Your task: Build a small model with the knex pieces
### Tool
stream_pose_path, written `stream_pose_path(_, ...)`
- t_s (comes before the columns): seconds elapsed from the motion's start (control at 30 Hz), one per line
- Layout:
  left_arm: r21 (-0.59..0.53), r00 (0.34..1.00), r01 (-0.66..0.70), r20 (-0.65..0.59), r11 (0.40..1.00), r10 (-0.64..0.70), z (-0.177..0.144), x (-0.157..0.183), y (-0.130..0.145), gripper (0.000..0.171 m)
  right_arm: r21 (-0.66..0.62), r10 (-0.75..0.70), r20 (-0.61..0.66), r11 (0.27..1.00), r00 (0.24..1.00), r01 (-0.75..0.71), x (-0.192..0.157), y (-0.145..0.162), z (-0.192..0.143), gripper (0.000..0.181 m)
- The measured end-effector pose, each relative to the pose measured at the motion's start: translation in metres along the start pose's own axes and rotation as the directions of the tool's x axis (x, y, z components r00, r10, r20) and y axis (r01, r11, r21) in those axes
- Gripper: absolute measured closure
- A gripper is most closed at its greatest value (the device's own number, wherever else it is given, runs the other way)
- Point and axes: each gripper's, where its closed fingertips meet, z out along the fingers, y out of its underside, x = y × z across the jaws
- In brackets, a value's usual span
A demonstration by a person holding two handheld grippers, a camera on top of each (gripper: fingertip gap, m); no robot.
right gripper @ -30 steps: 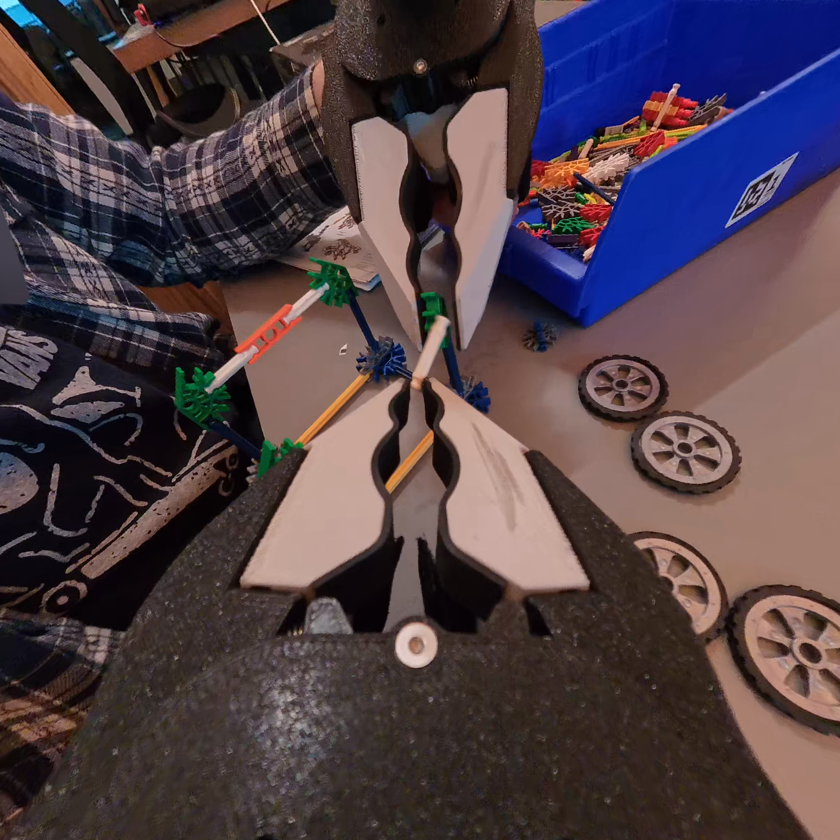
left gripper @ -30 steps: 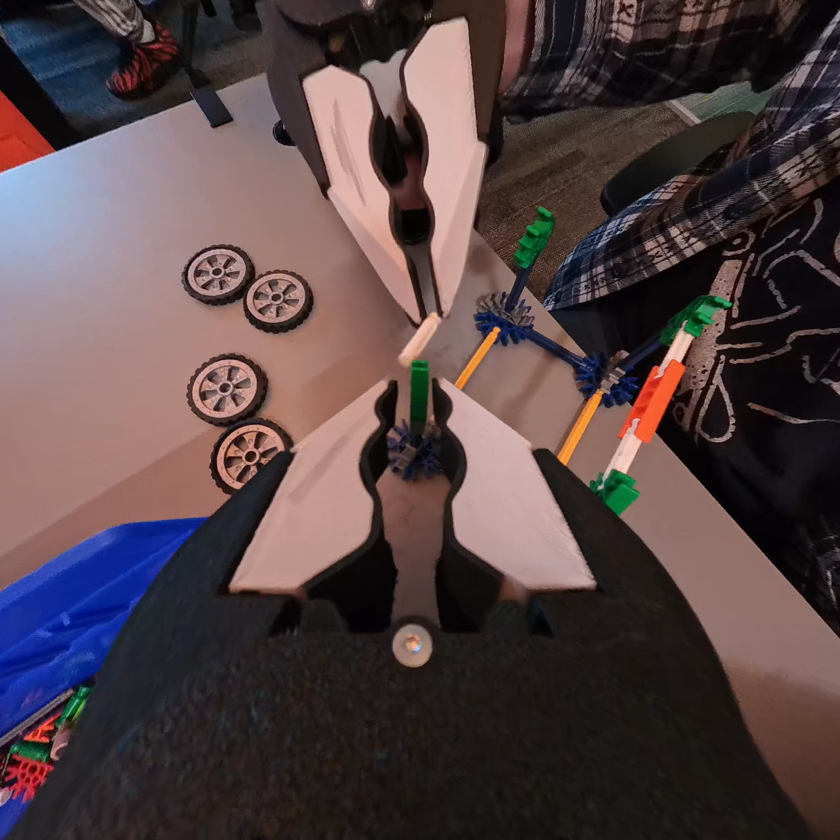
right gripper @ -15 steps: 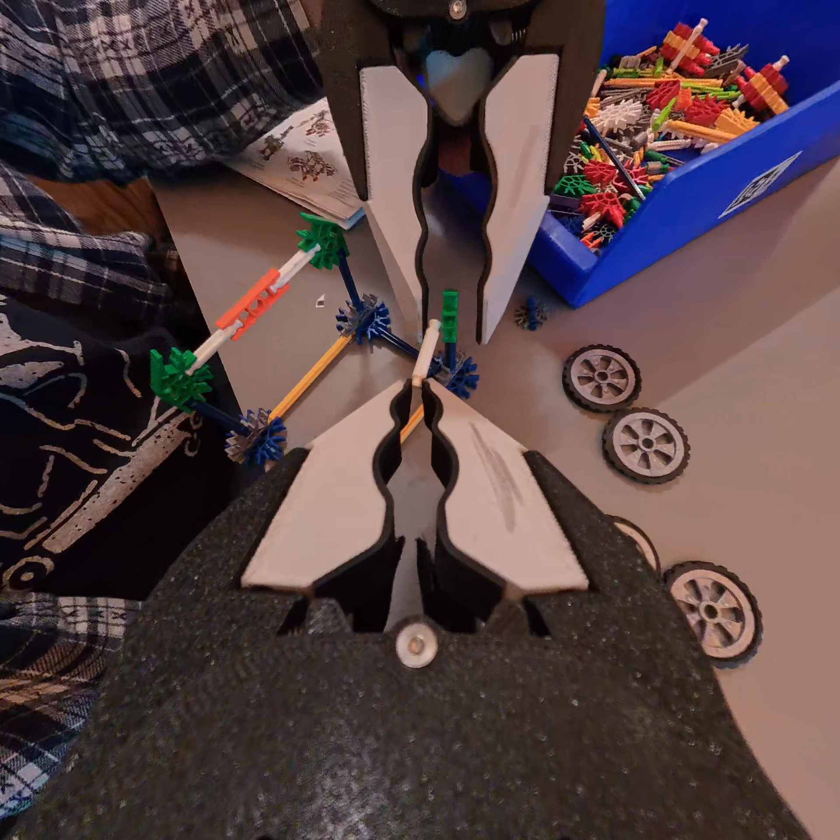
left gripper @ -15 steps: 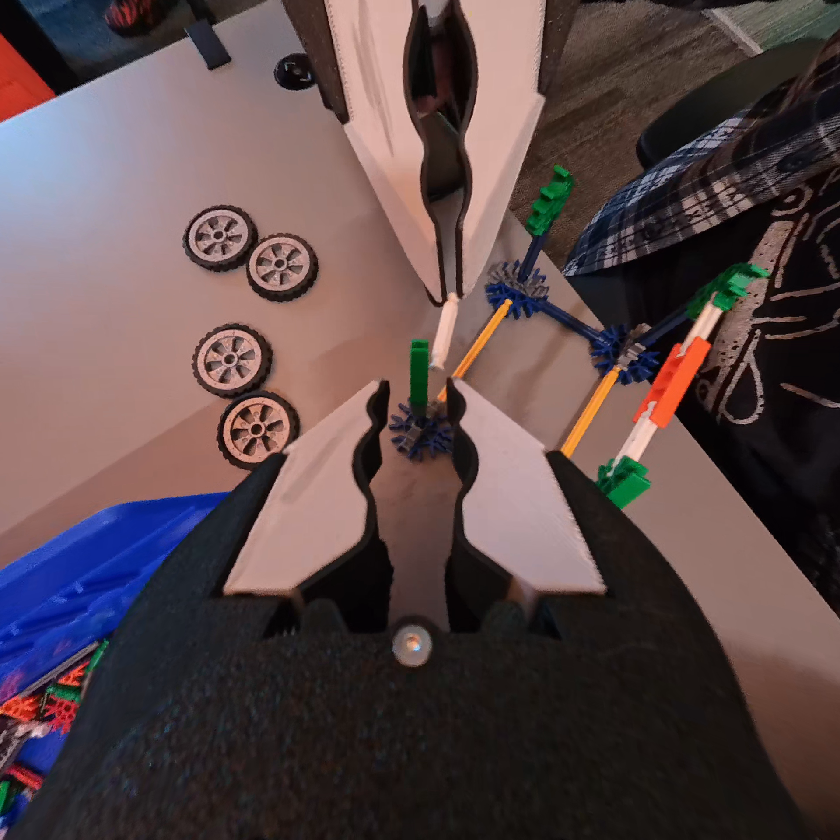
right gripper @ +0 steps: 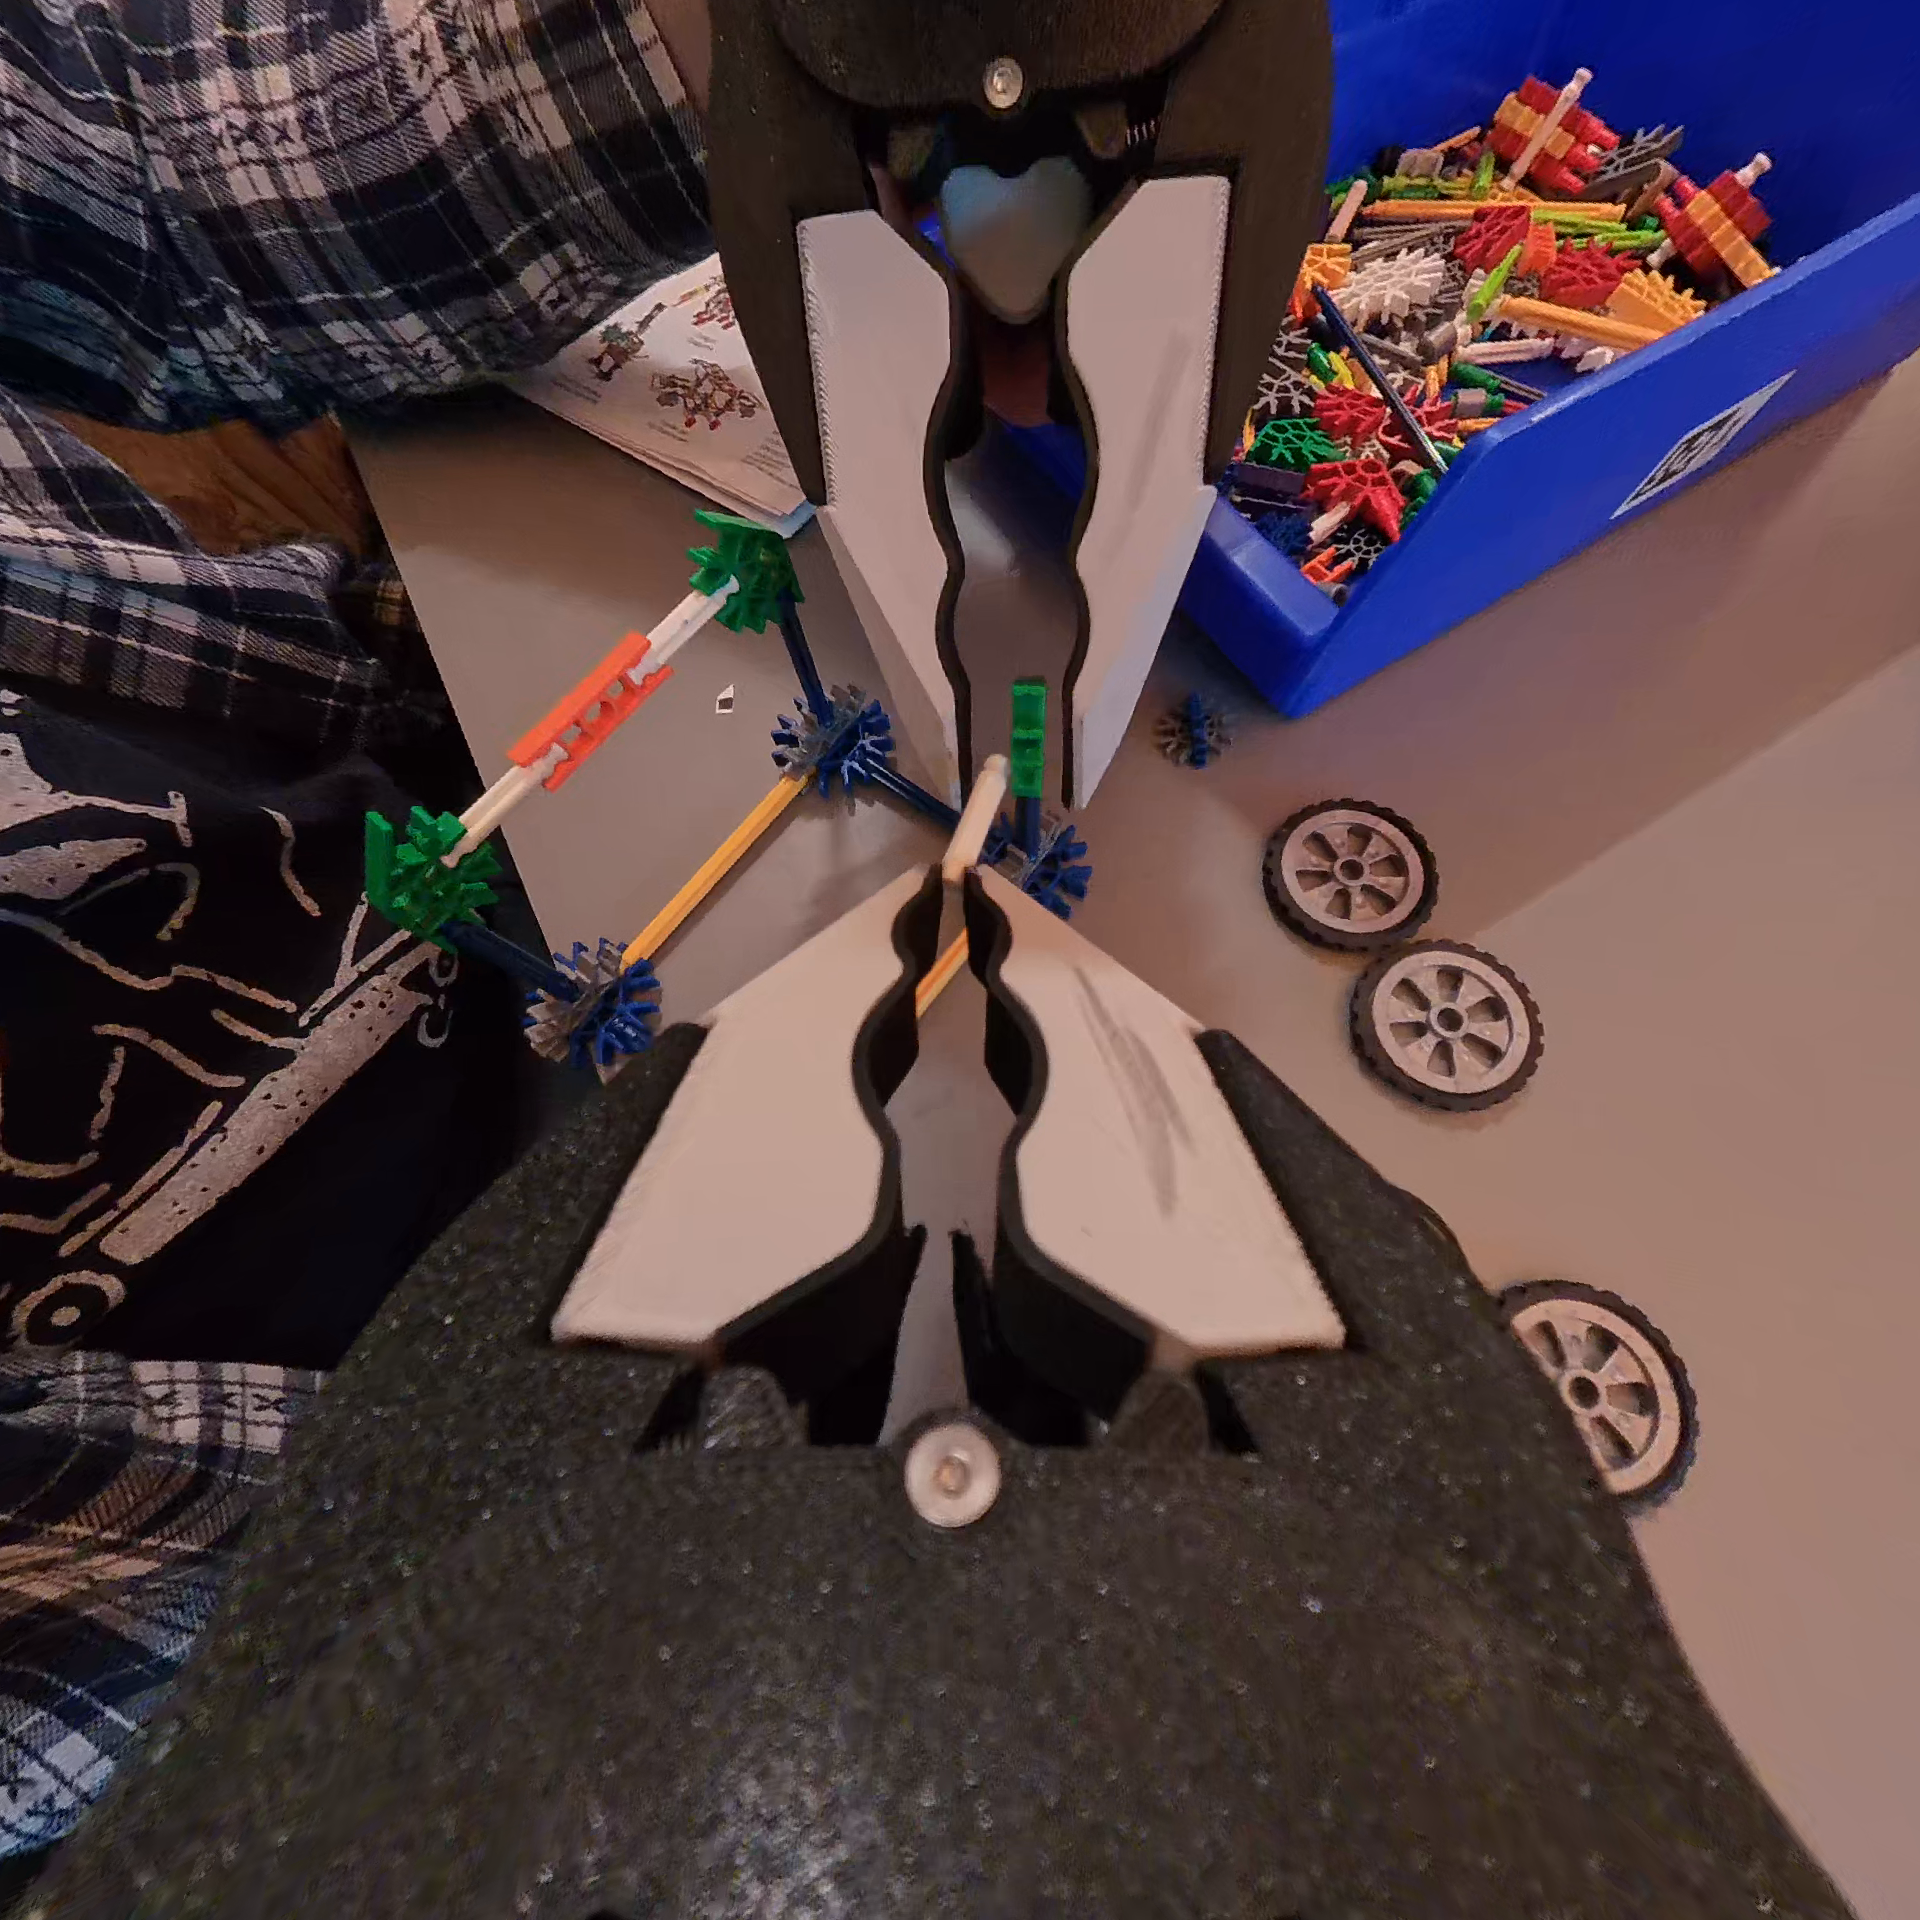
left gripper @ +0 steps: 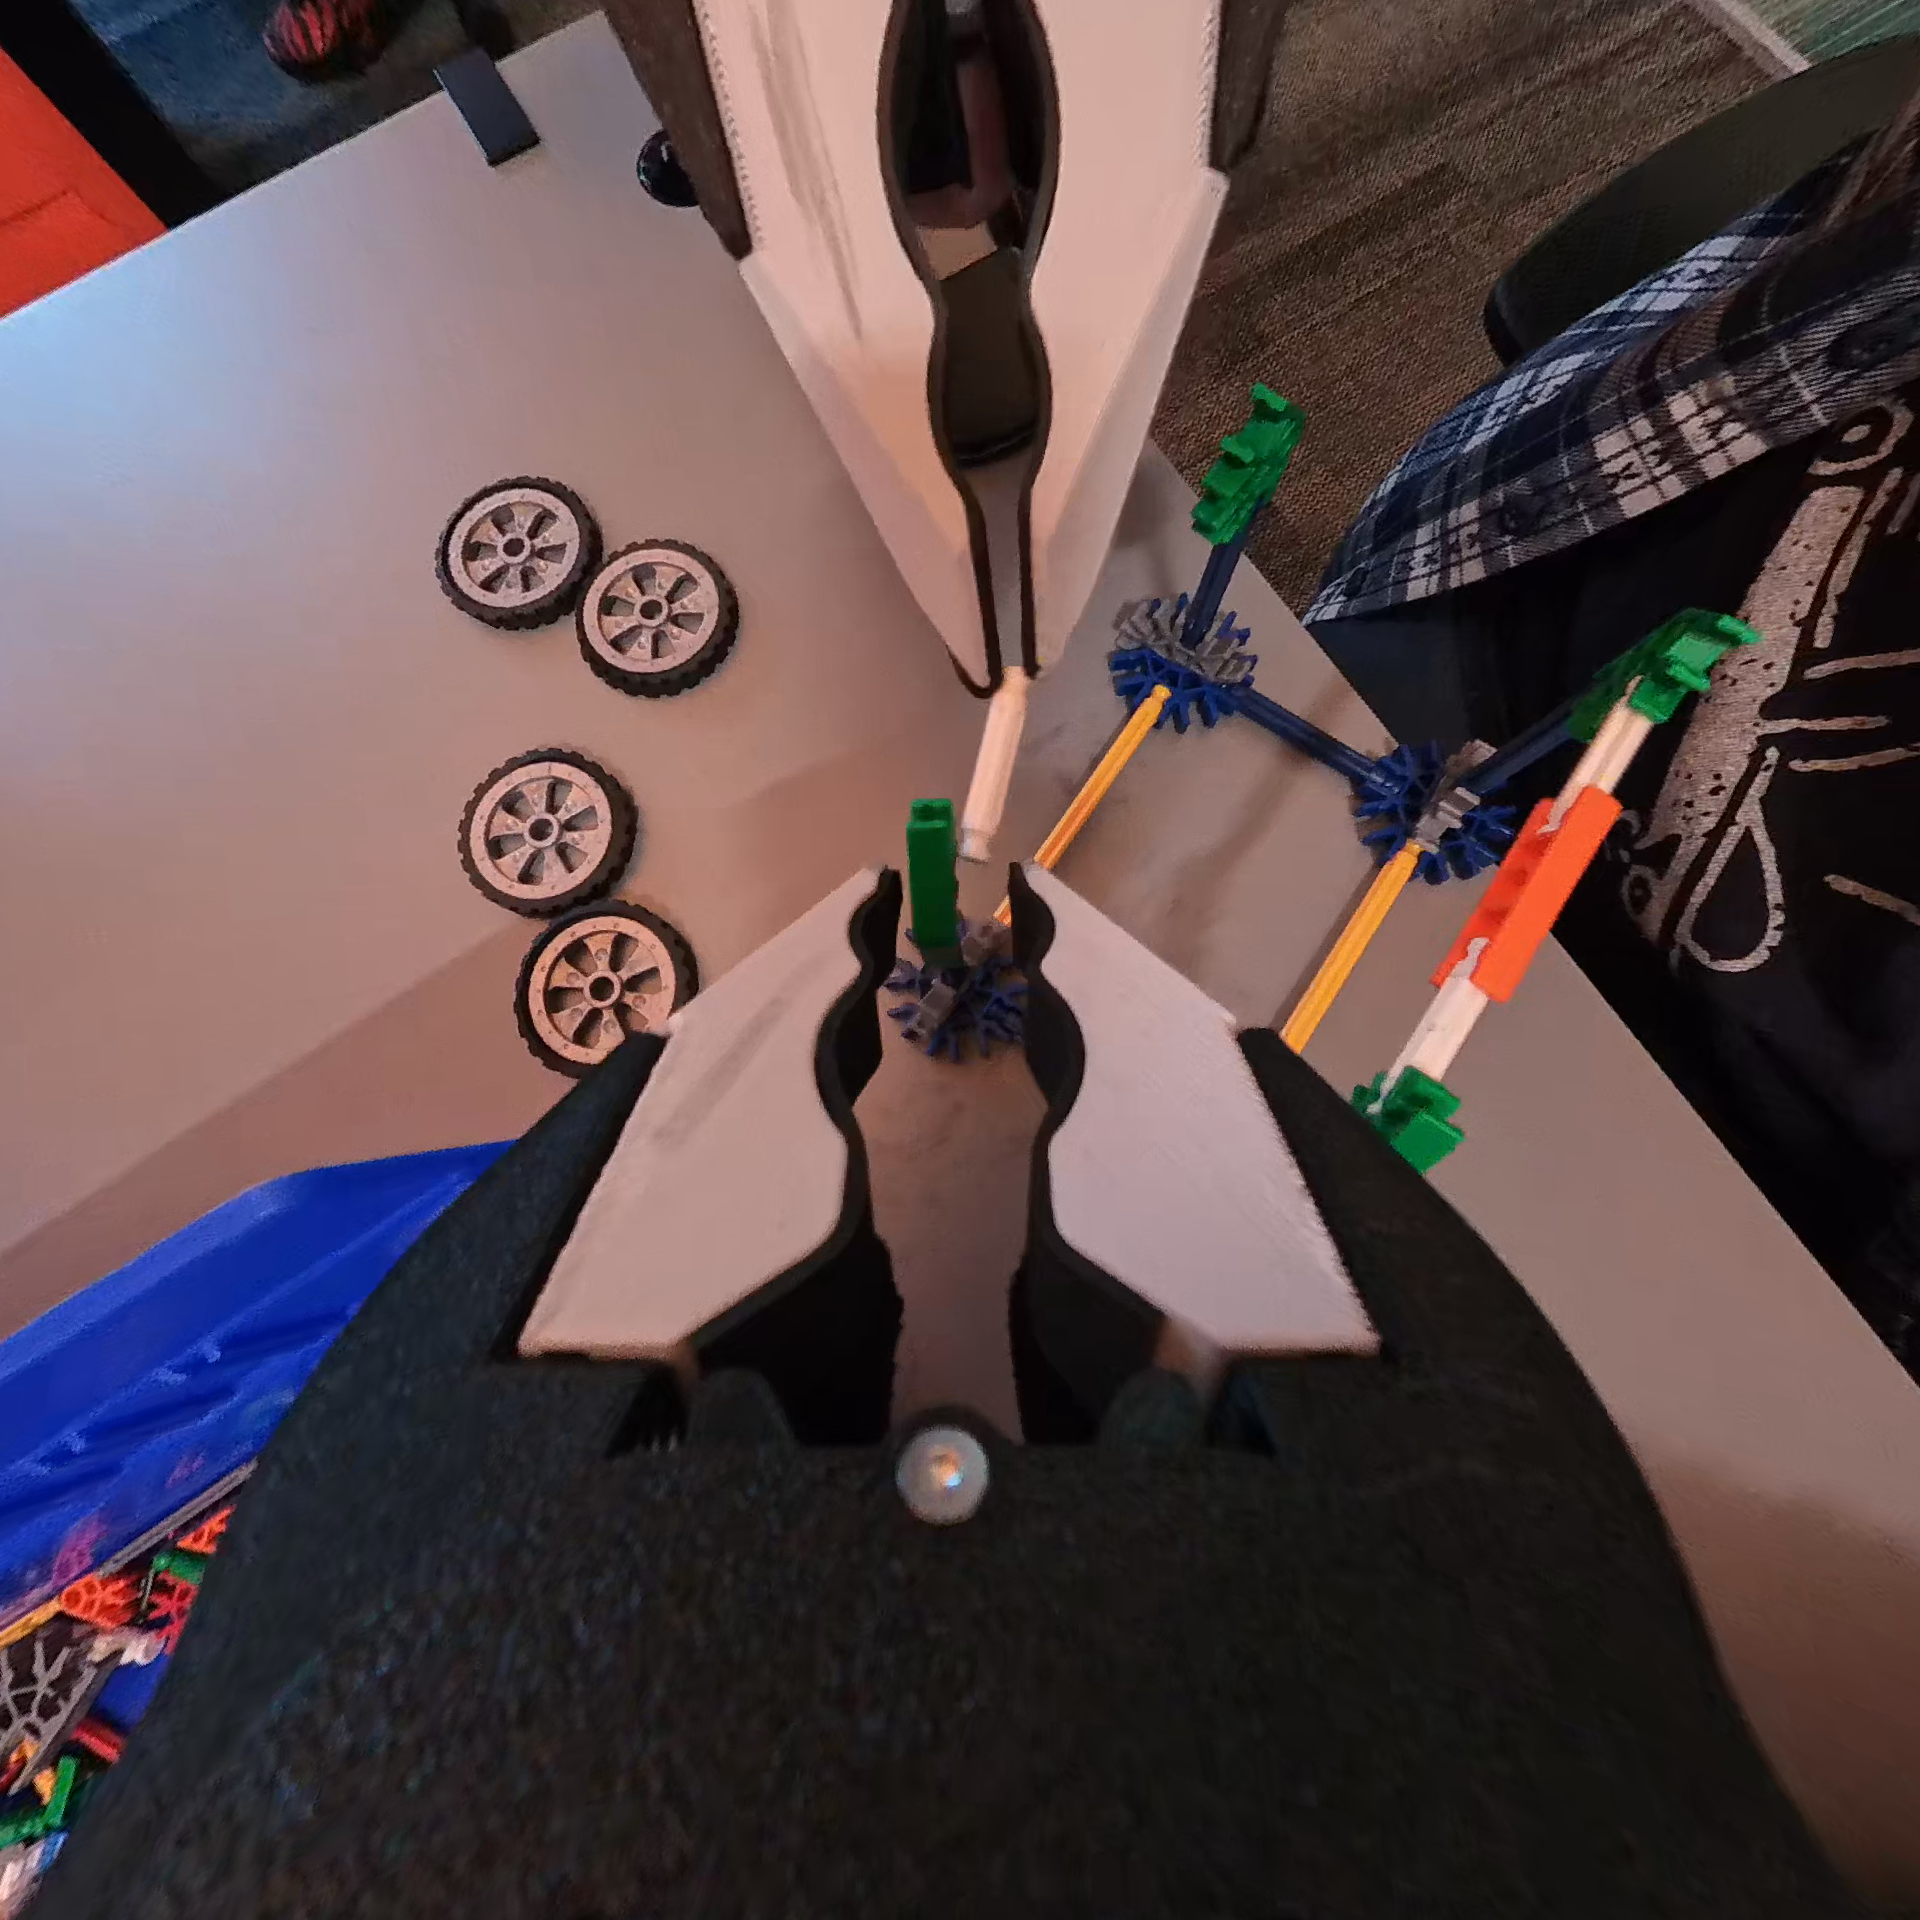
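Right gripper [right gripper: 954, 883]: pinching a smooth white plastic rod [right gripper: 975, 816].
Left gripper [left gripper: 951, 883]: fingers spread, flanking a spiky blue snowflake connector [left gripper: 954, 1003].
Right view only: showing a blue bin [right gripper: 1558, 499] holding mixed parts.

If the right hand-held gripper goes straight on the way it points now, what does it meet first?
The right hand-held gripper is shut on a short white plastic rod. The rod's tip would likely first meet the upright green plastic connector or blue snowflake-shaped hub below; depth is unclear.
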Motion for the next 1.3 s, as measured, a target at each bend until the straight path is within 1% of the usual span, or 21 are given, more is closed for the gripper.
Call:
stream_pose_path(0.27, 0.020, 1.000, -0.006, -0.004, 1.000, 0.006, -0.001, 0.001, -0.004, 0.153, 0.070, 0.024, 0.037, 0.997, 0.999, -0.027, -0.001, -0.005, -0.004, 0.179)
stream_pose_path(0.47, 0.021, 1.000, -0.009, -0.005, 1.000, 0.009, -0.001, 0.001, -0.004, 0.153, 0.085, 0.035, 0.039, 0.996, 0.999, -0.038, 0.002, -0.005, -0.001, 0.179)
stream_pose_path(0.6, 0.023, 1.000, -0.010, 0.001, 1.000, 0.010, -0.001, 0.000, -0.004, 0.157, 0.089, 0.034, 0.041, 0.995, 0.999, -0.038, 0.002, -0.004, 0.000, 0.179)
stream_pose_path(0.7, 0.030, 1.000, -0.009, 0.008, 1.000, 0.009, -0.001, -0.001, -0.004, 0.164, 0.084, 0.043, 0.039, 0.995, 0.998, -0.047, 0.004, -0.003, 0.000, 0.179)
stream_pose_path(0.77, 0.034, 1.000, 0.005, 0.003, 0.999, -0.005, -0.001, -0.003, -0.004, 0.164, 0.077, 0.048, 0.033, 0.996, 0.998, -0.050, 0.006, -0.002, 0.000, 0.179)
stream_pose_path(0.93, 0.038, 1.000, 0.005, 0.022, 0.999, -0.006, -0.002, -0.007, -0.004, 0.165, 0.076, 0.056, -0.006, 0.996, 0.998, -0.055, 0.011, -0.002, 0.001, 0.178)
stream_pose_path(1.03, 0.039, 1.000, 0.001, 0.029, 0.999, -0.002, -0.002, -0.009, -0.004, 0.165, 0.056, 0.029, -0.047, 0.998, 0.998, -0.026, 0.013, -0.002, 0.002, 0.174)
stream_pose_path(1.13, 0.037, 0.999, 0.001, 0.033, 0.999, -0.003, -0.002, -0.010, -0.003, 0.165, 0.029, 0.004, -0.100, 1.000, 0.995, -0.001, 0.017, -0.003, 0.002, 0.160)
stream_pose_path(1.3, 0.030, 0.999, 0.002, 0.050, 1.000, -0.004, -0.003, -0.013, -0.001, 0.166, -0.025, -0.057, -0.156, 0.998, 0.986, 0.054, 0.021, -0.003, 0.005, 0.154)
